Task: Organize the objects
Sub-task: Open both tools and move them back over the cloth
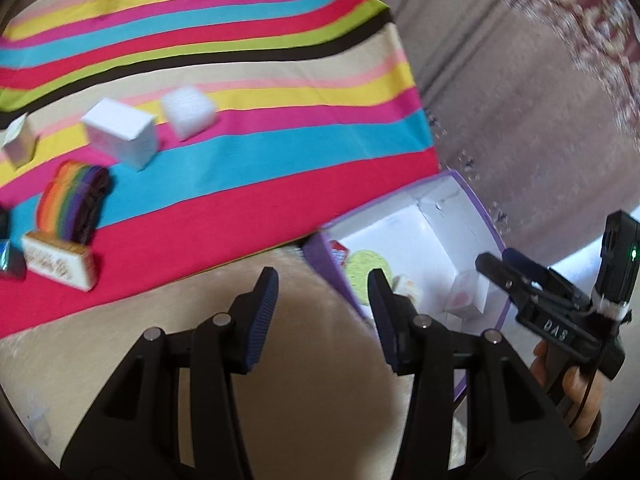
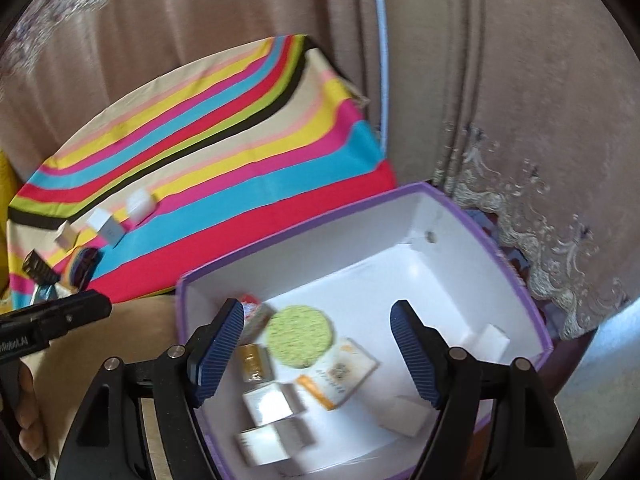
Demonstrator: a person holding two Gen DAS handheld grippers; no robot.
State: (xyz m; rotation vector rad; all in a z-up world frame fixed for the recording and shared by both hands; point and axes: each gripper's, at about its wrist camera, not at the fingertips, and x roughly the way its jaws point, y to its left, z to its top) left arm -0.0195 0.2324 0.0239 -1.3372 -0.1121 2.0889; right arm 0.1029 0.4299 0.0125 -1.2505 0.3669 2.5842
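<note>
A purple box with a white inside [image 2: 460,216] [image 1: 490,216] stands at the right edge of a striped cloth [image 1: 240,168] [image 2: 224,184]. It holds a green round pad [image 2: 299,335] [image 1: 366,276] and several small cartons. My right gripper [image 2: 318,354] is open and empty just above the box's inside. My left gripper [image 1: 324,312] is open and empty over beige surface left of the box. On the cloth lie two white cubes [image 1: 122,136] [image 1: 188,110], a rainbow block [image 1: 74,200] and a gold-print carton [image 1: 58,266].
Beige-pink curtains [image 2: 520,100] hang behind the cloth and the box. More small boxes lie at the cloth's left edge [image 1: 18,146]. A dark carton [image 2: 38,270] lies at the far left in the right wrist view.
</note>
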